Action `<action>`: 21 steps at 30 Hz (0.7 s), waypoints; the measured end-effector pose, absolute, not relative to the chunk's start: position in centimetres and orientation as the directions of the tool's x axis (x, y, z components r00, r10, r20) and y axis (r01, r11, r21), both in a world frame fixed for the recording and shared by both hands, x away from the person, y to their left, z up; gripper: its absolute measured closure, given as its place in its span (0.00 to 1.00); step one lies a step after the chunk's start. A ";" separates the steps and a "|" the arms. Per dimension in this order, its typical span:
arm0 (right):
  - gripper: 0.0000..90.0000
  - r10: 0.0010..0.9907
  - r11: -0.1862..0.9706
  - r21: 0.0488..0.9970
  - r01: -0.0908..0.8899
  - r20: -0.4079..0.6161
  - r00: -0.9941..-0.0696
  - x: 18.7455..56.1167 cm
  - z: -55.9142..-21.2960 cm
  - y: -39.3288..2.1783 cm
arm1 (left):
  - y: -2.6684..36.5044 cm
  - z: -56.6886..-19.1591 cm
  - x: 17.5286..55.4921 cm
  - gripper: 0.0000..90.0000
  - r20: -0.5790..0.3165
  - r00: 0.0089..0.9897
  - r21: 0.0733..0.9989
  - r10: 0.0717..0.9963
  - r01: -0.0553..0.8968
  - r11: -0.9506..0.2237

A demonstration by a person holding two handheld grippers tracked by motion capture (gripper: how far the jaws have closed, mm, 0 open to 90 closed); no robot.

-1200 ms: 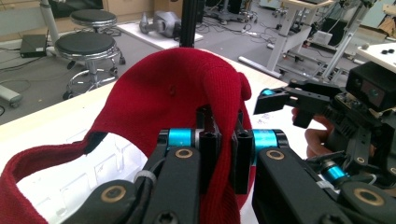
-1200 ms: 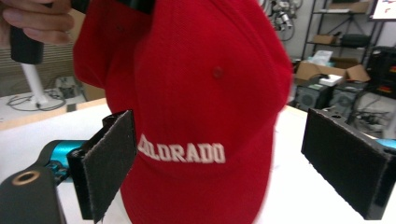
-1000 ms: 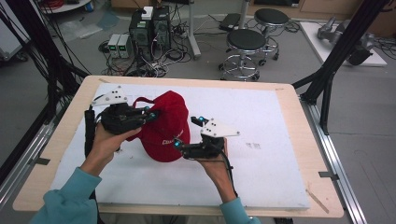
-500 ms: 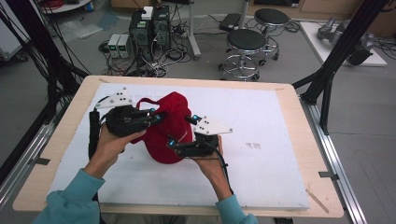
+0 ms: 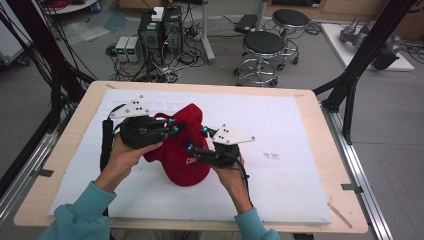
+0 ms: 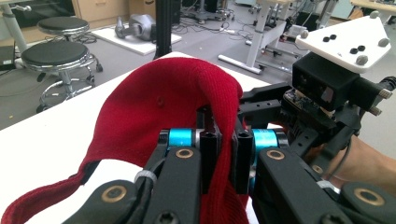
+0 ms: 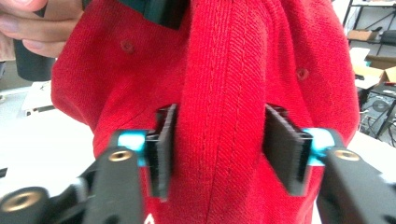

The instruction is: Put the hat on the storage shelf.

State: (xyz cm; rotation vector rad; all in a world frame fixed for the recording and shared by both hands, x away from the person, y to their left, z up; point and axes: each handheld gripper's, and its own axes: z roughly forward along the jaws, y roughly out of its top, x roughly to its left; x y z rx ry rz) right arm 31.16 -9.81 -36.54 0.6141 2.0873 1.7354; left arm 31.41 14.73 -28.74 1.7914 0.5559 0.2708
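- Fingers (image 6: 211, 154) of the left gripper (image 6: 224, 156) are pressed together on a fold of the red woven-fabric cap (image 6: 173, 100); in the left gripper view the cloth passes between the two black pads and comes out below them.
- Fingers (image 7: 161, 151) of the right gripper (image 7: 224, 154) stand on both sides of a thick stitched ridge of the same cap (image 7: 224, 93). The left pad touches the cloth. On the right pad I cannot tell whether it touches, so I cannot tell if this grip is closed.
- From above, the left gripper (image 5: 172, 131) reaches the cap (image 5: 180, 150) from the left, and the right gripper (image 5: 192, 148) reaches it from the right, lower on the cap.
- Both grippers carry a pale three-cornered plate on top and small blue parts near the fingers.
- The person's left hand (image 5: 122, 155) holds the left gripper, and the right hand (image 5: 231, 172) holds the right one; both sleeves are teal.
- The cap is gathered into a raised heap between the two grippers, with white lettering on its lower front. It is left of the middle of the white sheet (image 5: 300, 150), which covers the light wooden bench (image 5: 320, 120).
- Behind the bench, on the grey floor, stand two round black stools (image 5: 262, 50) and dark computer boxes with many cables (image 5: 160, 32).
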 end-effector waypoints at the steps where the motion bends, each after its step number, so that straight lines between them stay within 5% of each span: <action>1: 0.68 0.531 0.154 0.984 0.094 -0.002 -0.848 31.2 -36.5 -9.8 | 14.7 -28.7 31.4 0.95 -0.100 0.860 0.951 0.501 0.230 -0.205; 6: 0.86 0.522 0.175 0.979 0.108 0.001 -0.853 31.1 -36.4 -9.9 | 14.7 -28.9 31.5 0.95 -0.092 0.866 0.950 0.491 0.224 -0.216; 12: 0.91 0.519 0.177 0.978 0.108 0.000 -0.855 31.0 -36.2 -10.2 | 14.8 -29.1 31.6 0.92 -0.101 0.871 0.950 0.480 0.228 -0.213; 17: 0.93 0.520 0.166 0.979 0.119 0.015 -0.854 30.9 -36.2 -10.5 | 15.0 -29.4 31.8 0.56 -0.118 0.871 0.946 0.477 0.246 -0.213; 20: 0.93 0.525 0.166 0.979 0.117 0.013 -0.851 30.9 -36.1 -10.6 | 15.3 -29.6 32.0 0.15 -0.135 0.850 0.948 0.509 0.261 -0.184; 21: 0.93 0.529 0.164 0.979 0.121 0.016 -0.848 30.9 -36.1 -10.7 | 15.3 -29.6 32.0 0.09 -0.135 0.850 0.948 0.509 0.261 -0.184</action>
